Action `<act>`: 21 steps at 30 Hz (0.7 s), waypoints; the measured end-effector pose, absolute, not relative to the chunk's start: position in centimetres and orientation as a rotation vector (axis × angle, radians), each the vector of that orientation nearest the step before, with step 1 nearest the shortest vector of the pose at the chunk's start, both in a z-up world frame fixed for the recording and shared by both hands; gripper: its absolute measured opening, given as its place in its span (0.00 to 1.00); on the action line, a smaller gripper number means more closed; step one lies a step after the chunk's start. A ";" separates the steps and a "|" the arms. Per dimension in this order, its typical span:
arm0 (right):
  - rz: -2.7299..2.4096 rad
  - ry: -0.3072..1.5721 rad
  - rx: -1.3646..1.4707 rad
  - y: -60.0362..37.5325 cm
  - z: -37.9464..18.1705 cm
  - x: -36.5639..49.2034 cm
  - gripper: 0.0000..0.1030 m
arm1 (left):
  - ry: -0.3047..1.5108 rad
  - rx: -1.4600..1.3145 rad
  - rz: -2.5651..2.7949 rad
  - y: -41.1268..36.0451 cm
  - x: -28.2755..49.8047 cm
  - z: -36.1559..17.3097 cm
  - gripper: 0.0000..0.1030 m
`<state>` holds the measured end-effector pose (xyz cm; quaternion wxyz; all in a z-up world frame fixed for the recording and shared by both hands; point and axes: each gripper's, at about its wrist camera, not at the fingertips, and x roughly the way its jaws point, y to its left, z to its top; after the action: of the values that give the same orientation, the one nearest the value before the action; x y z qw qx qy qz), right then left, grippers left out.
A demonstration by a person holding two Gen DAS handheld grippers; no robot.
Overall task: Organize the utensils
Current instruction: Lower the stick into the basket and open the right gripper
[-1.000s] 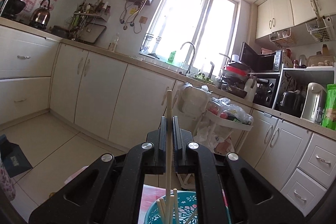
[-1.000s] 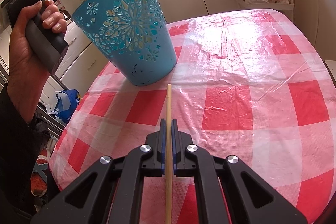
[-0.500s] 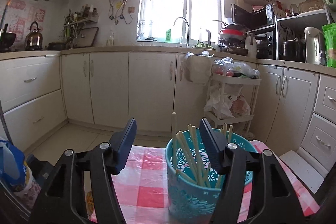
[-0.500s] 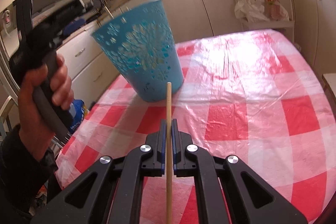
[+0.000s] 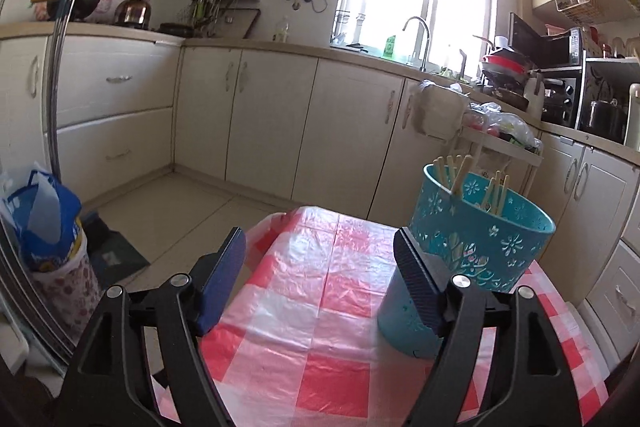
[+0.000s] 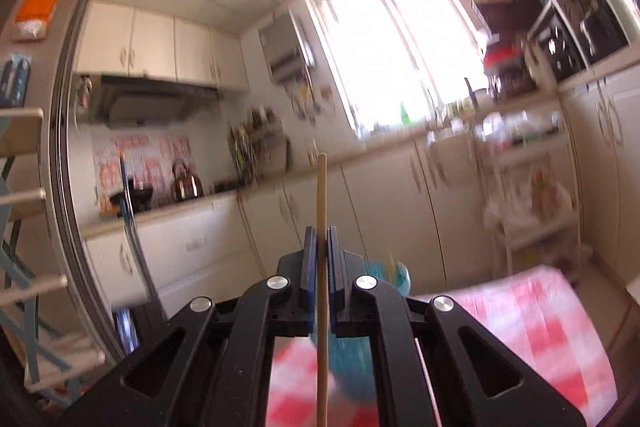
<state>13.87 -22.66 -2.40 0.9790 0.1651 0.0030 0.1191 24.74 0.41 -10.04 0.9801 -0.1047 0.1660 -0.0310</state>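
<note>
one chopstick point(image 6: 321, 211) stands upright, clamped in right hand-held gripper point(image 6: 321, 247).

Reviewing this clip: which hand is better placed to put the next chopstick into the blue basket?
Right, probably. The right gripper has its jaws shut on a chopstick. The left gripper has open, empty jaws beside the blue basket, which already holds chopsticks.

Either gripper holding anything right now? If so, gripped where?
Right gripper is shut on a chopstick, clamped partway along its length, both ends sticking out. Left gripper is open, nothing between its pads.
</note>
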 end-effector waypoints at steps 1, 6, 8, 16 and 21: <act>0.240 -0.056 0.337 -22.5 -1.5 14.4 0.06 | 0.336 -0.225 -0.059 0.5 24.6 -10.6 0.70; 0.207 -0.256 0.345 -21.9 1.6 17.3 0.06 | 0.326 -0.287 -0.069 1.3 24.1 -11.4 0.70; 0.193 -0.307 0.352 -21.8 2.2 18.4 0.06 | 0.326 -0.312 -0.064 1.9 24.2 -11.8 0.70; 0.171 -0.209 0.387 -21.8 -1.8 23.6 0.06 | 0.323 -0.332 -0.077 2.3 24.3 -12.0 0.70; 0.162 -0.119 0.387 -22.1 -4.9 24.2 0.06 | 0.319 -0.328 -0.077 2.1 24.2 -11.9 0.70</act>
<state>24.24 -22.14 -4.95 0.9763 0.1920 -0.0588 0.0802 24.21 2.05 -11.90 0.9732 -0.1626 0.1582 -0.0384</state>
